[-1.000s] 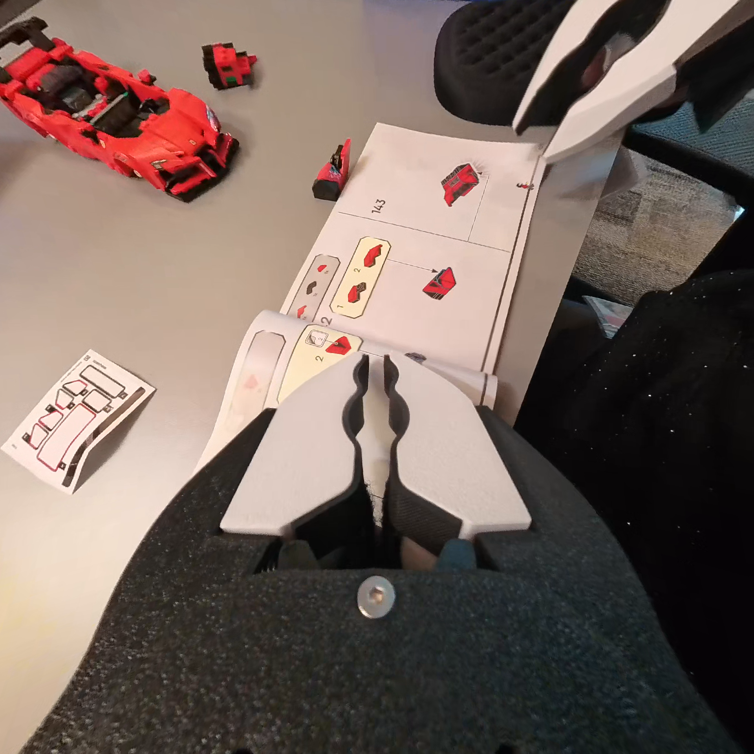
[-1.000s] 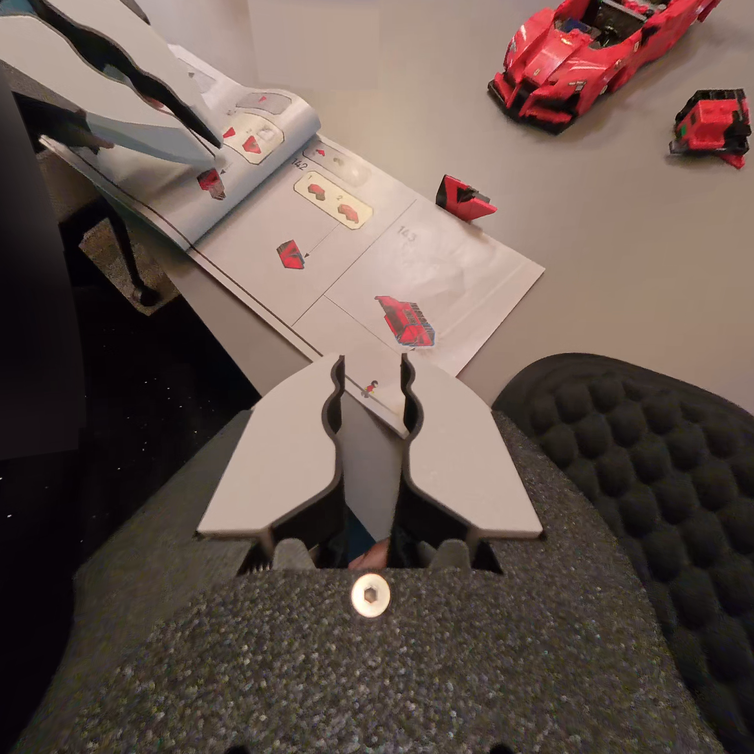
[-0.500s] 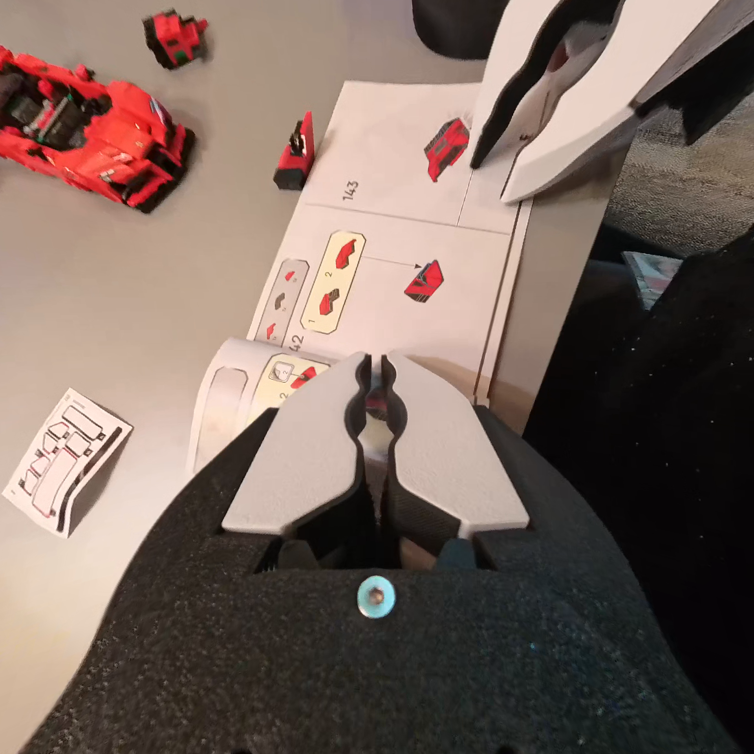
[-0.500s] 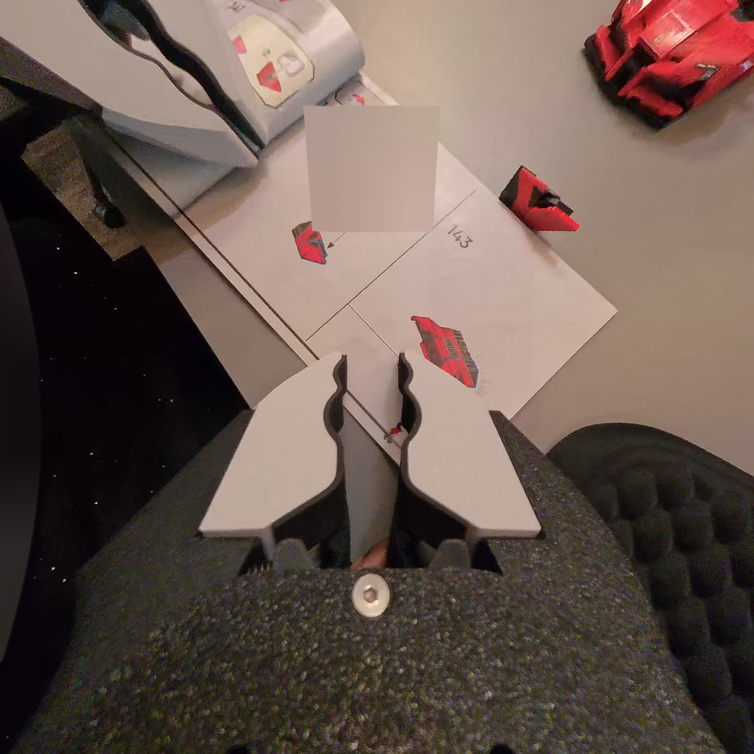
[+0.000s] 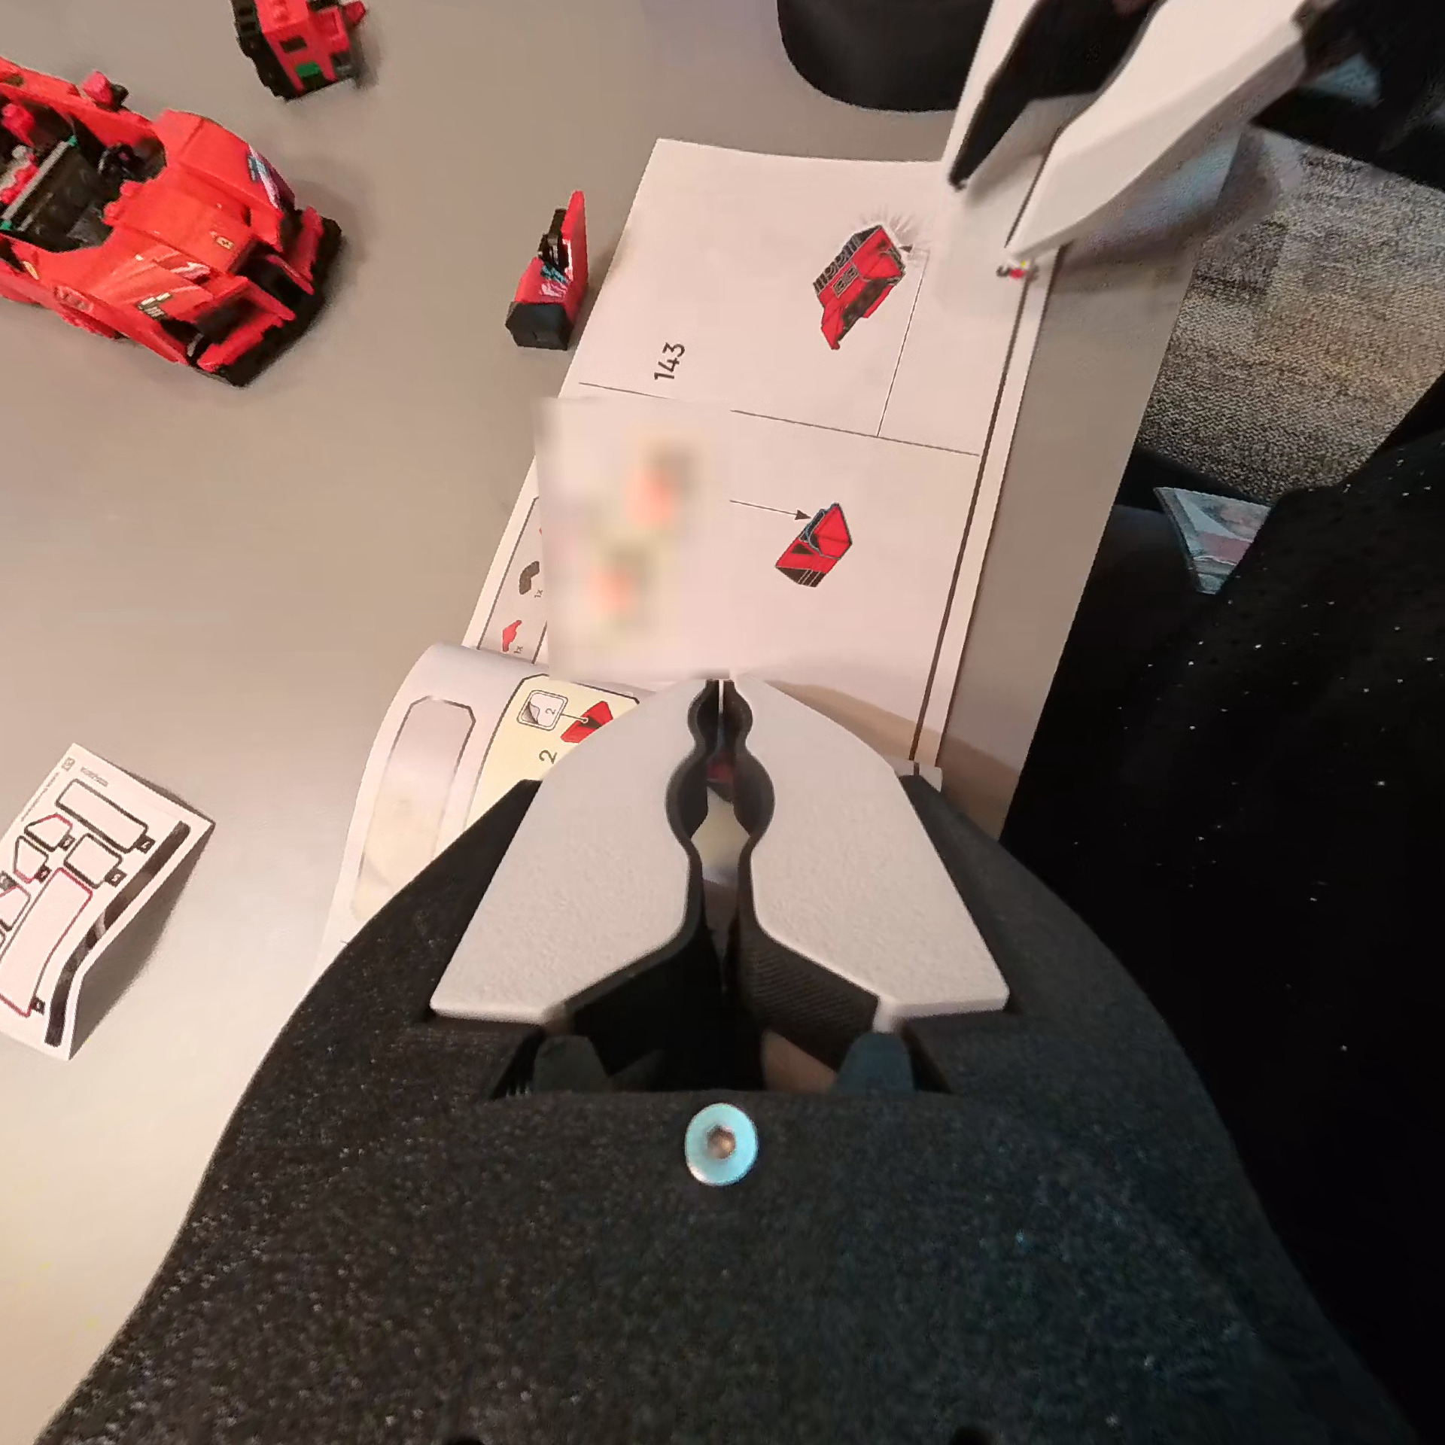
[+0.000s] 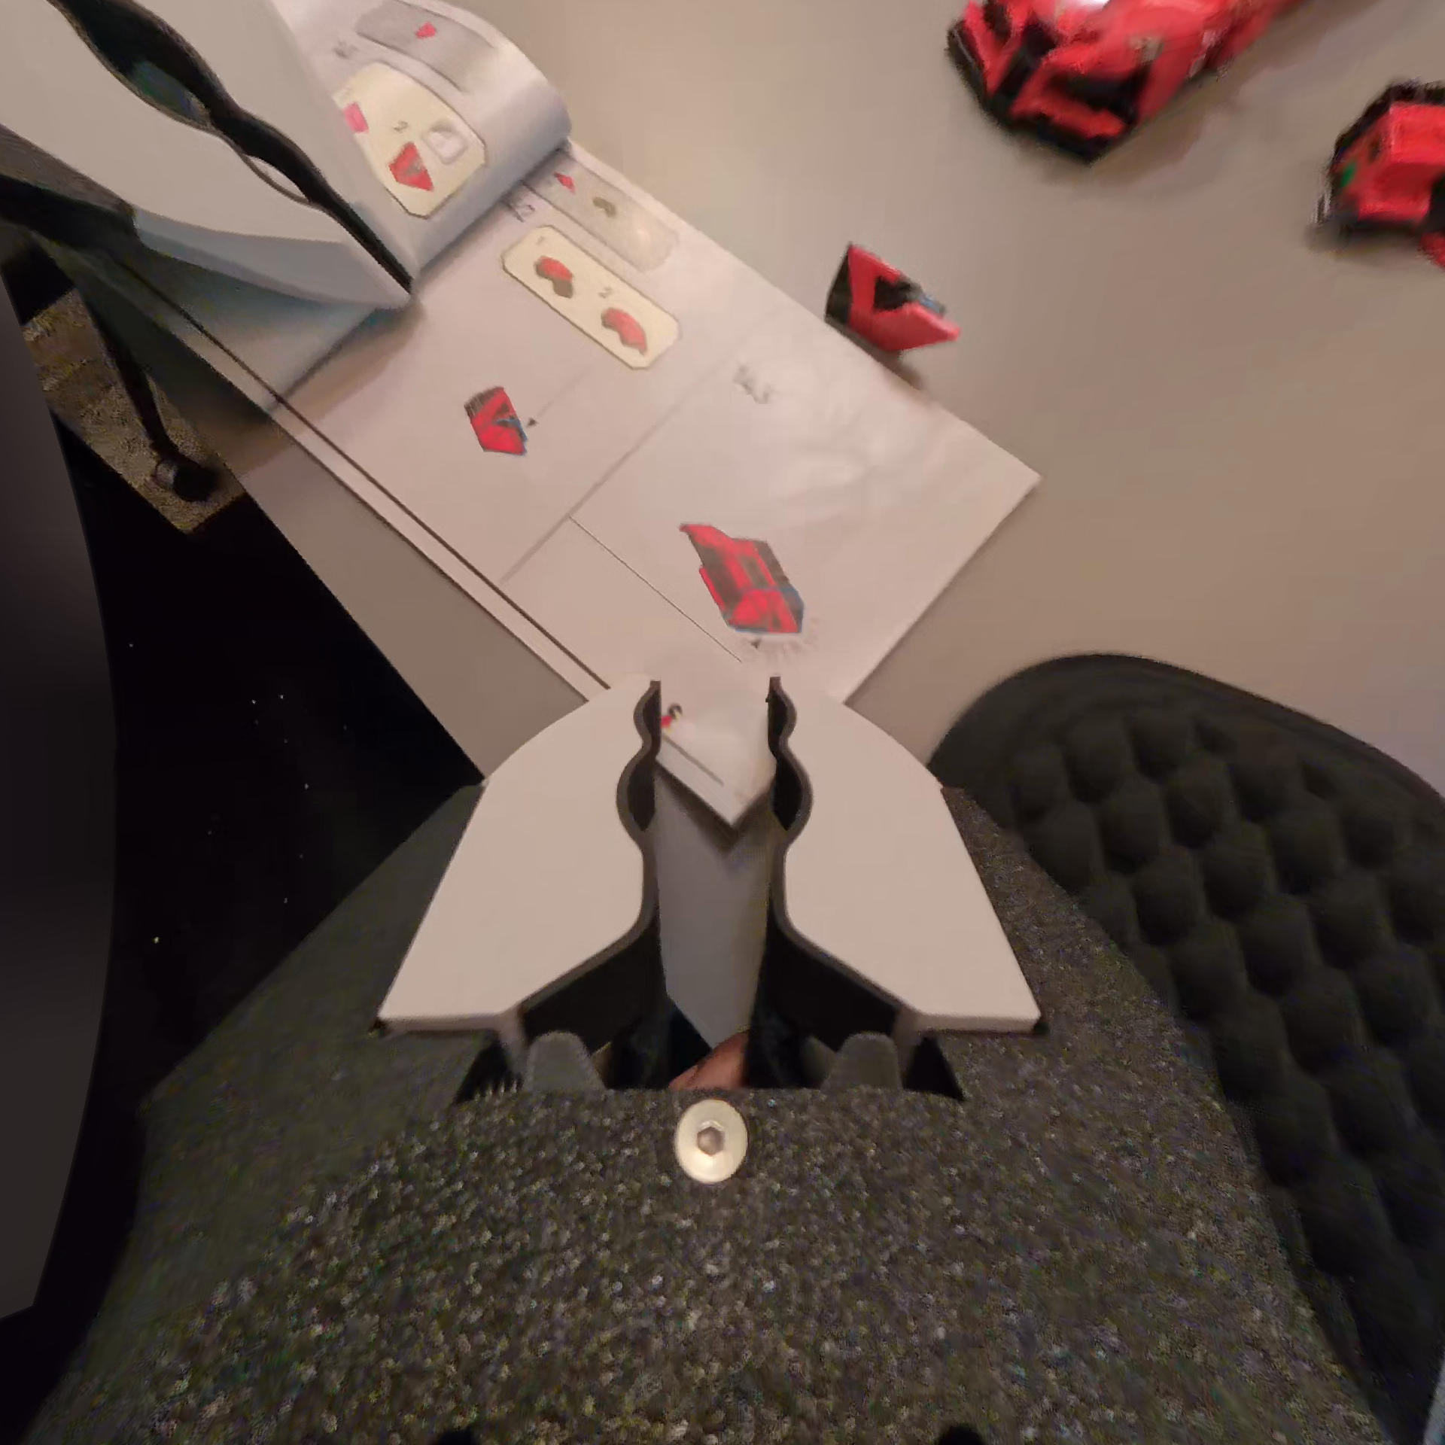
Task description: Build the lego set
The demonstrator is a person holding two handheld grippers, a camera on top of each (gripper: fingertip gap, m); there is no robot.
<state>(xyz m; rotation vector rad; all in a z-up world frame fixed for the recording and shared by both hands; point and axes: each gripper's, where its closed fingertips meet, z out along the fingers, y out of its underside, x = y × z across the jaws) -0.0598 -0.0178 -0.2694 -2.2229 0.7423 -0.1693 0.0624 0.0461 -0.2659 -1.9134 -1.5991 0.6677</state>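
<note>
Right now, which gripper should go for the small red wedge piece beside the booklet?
Right, probably. The right gripper is open with nothing clamped, and the small red wedge piece lies ahead of it. The left gripper is shut on the booklet's curled page.

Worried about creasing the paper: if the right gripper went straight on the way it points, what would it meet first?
Probably the open booklet: its near corner already lies between the open right gripper fingers. Beyond the page lies the small red piece, though depth is unclear.
</note>
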